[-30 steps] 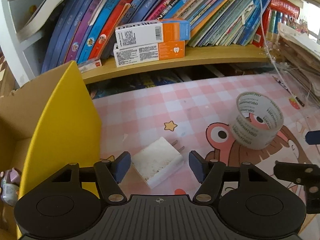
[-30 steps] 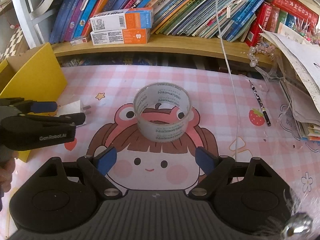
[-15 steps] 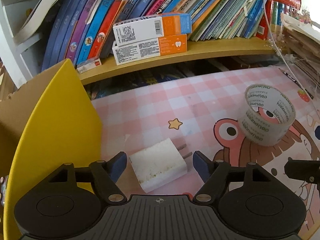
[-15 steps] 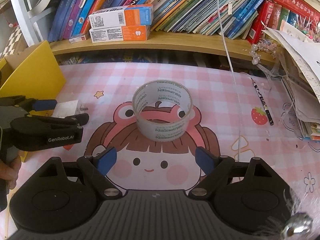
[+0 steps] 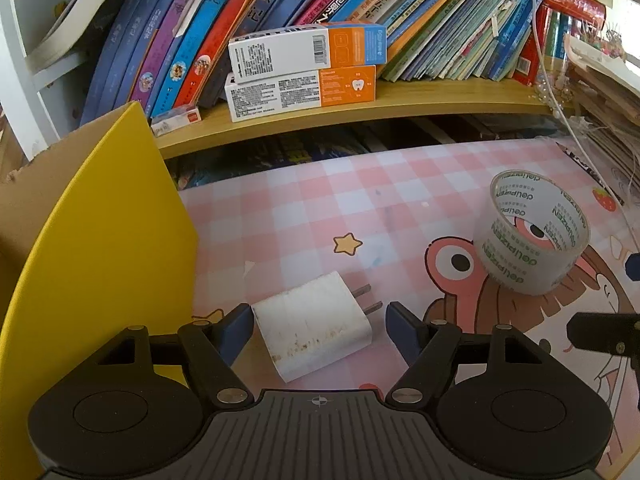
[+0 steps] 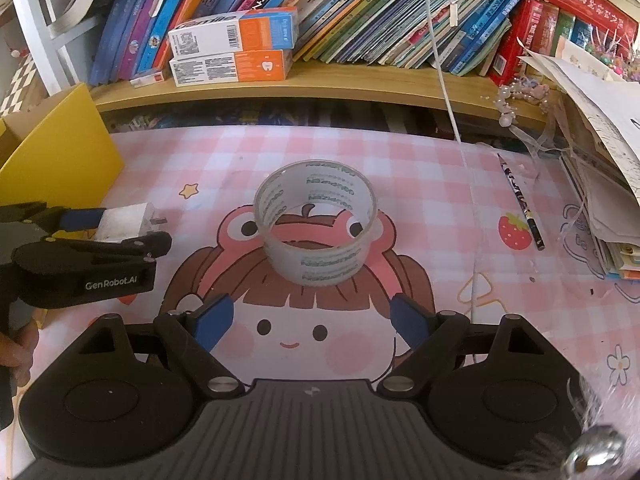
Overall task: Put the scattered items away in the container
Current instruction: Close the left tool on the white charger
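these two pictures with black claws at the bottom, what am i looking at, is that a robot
No robot: a person holds a handheld two-finger gripper in each hand, and each carries a fisheye camera looking along its fingers. One picture comes from the left gripper, the other from the right gripper. Both are open and hold nothing. On the pink cartoon mat lie a white charger, sitting between the left gripper's blue fingers, and a clear tape roll, ahead of the right gripper. A pencil lies to the right. The yellow box at the left is presumably the container for tidying. Behind is a shelf of books.
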A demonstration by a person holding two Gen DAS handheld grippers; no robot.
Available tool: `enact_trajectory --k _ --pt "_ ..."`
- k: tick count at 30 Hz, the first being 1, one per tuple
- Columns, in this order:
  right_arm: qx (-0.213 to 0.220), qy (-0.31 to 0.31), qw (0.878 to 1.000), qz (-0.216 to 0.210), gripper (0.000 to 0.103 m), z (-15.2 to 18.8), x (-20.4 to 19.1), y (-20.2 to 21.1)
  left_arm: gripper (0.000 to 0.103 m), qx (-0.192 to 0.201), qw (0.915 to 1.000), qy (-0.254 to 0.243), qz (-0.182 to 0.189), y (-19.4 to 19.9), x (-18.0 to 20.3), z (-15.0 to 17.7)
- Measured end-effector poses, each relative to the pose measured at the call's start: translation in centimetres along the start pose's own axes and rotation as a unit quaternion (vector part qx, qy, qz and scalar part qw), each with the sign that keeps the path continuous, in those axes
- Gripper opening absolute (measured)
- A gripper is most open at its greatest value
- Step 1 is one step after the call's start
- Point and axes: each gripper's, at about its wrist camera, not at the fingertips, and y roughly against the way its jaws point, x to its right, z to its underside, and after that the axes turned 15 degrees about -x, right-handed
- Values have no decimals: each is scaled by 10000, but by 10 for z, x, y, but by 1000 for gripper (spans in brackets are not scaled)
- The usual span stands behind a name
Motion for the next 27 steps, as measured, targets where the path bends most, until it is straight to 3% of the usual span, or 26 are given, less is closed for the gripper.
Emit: enact_trajectory --k 6,11,18,27 --pt "66 -26 9999 72 85 -6 4 -3 73 -58 9998 106 145 -3 -3 2" --pt "149 -22 9998 94 85 -12 5 -4 58 -60 9994 232 232 -1 -10 2" --pt "224 40 9997 88 83 -16 2 -3 57 -104 9985 299 455 4 -13 2" --pt "348 86 9987 376 79 -23 7 -3 57 6 9990 53 448 21 -10 9"
